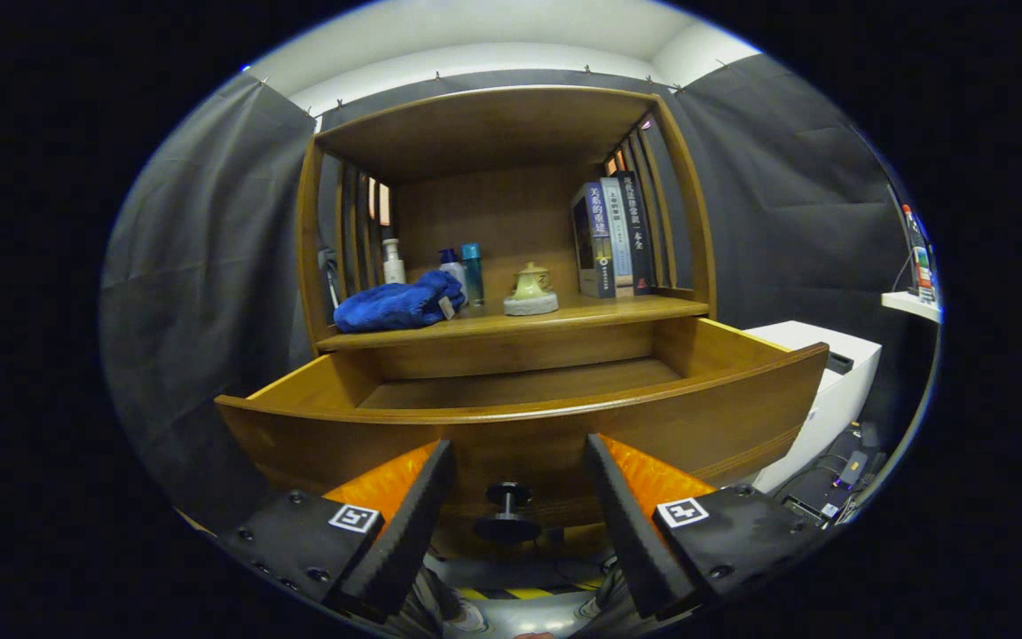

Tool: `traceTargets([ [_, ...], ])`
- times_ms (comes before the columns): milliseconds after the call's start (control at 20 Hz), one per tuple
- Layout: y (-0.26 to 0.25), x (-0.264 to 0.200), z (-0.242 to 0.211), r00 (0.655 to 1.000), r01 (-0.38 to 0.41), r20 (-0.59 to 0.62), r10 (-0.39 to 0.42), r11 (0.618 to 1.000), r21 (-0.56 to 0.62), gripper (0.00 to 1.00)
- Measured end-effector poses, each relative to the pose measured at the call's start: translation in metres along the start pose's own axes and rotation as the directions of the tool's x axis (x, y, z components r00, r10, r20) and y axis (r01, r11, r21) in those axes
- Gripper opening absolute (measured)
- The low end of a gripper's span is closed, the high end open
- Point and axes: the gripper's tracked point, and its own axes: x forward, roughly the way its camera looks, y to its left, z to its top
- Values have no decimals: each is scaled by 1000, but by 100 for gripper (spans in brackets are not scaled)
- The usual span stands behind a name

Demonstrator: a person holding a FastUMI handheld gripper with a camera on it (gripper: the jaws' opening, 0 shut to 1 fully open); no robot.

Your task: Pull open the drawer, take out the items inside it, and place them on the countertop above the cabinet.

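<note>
The drawer stands pulled well out of the cabinet, and what shows of its floor looks bare wood; the near part of the inside is hidden behind the drawer front. The tool is spread wide, gripping nothing, its two fingers flanking the dark knob on the drawer front without touching it.

On the desk above the drawer lie a crumpled blue cloth to the left, some bottles behind it, a small lidded ceramic pot in the middle and a row of books at the right.

The step in hand seems to be either checking the drawer for anything left or finishing up. To do it well, the tool should rise above the drawer front and tilt down so that the hidden near strip of the floor comes into sight before anything is reached for. If something lies there, approach from above with the fingers spread, clear of the side walls, and lift straight up past the front edge.

The drawer front sits just ahead of the fingers, the knob between them; the desk lies beyond and higher.
</note>
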Motion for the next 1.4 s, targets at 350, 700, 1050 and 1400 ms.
traceTargets([
  [350, 0, 33, 12, 1000, -7, -13, 7, 1000, -10, 98],
  [700, 0, 122, 28, 1000, 1, -20, -2, 999, -42, 98],
  [1050, 2, 175, 33, 1000, 5, -11, -6, 999, -51, 98],
  [1400, 9, 181, 42, 999, -12, 33, 14, 998, -61, 98],
])
